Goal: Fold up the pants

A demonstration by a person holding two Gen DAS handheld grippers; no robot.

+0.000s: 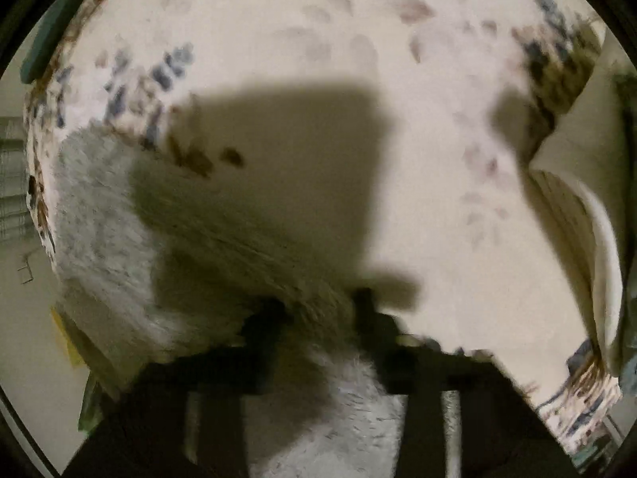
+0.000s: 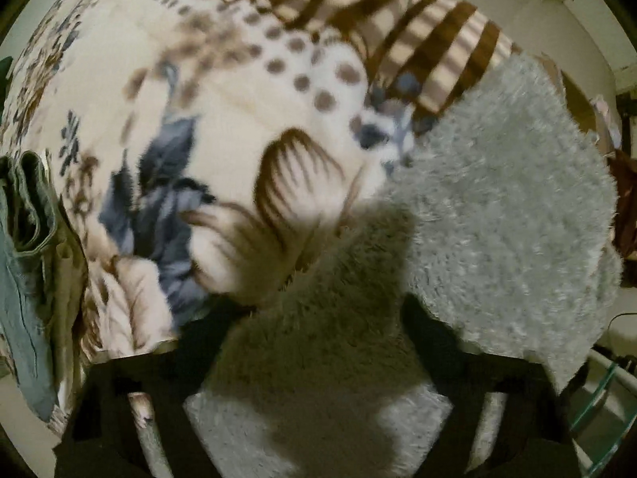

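Note:
The pants (image 1: 99,219) are fluffy pale grey fleece, spread on a bed. In the left wrist view they cover the lower left and run down under the camera. My left gripper (image 1: 316,314) points down at them, and its dark fingers (image 1: 264,326) pinch a bunched ridge of the fleece. In the right wrist view the pants (image 2: 509,199) fill the right and lower middle. My right gripper (image 2: 314,326) hangs straight down over them. Its fingers (image 2: 430,318) stand wide apart, with flat fleece lying between them in shadow.
A cream blanket (image 2: 239,119) with blue and brown flowers covers the bed (image 1: 278,32). Brown-striped cloth (image 2: 418,40) lies at the far side. A green garment (image 2: 24,259) hangs at the left edge. A white pillow-like thing (image 1: 577,219) sits on the right. A glass shelf (image 2: 605,398) stands beside the bed.

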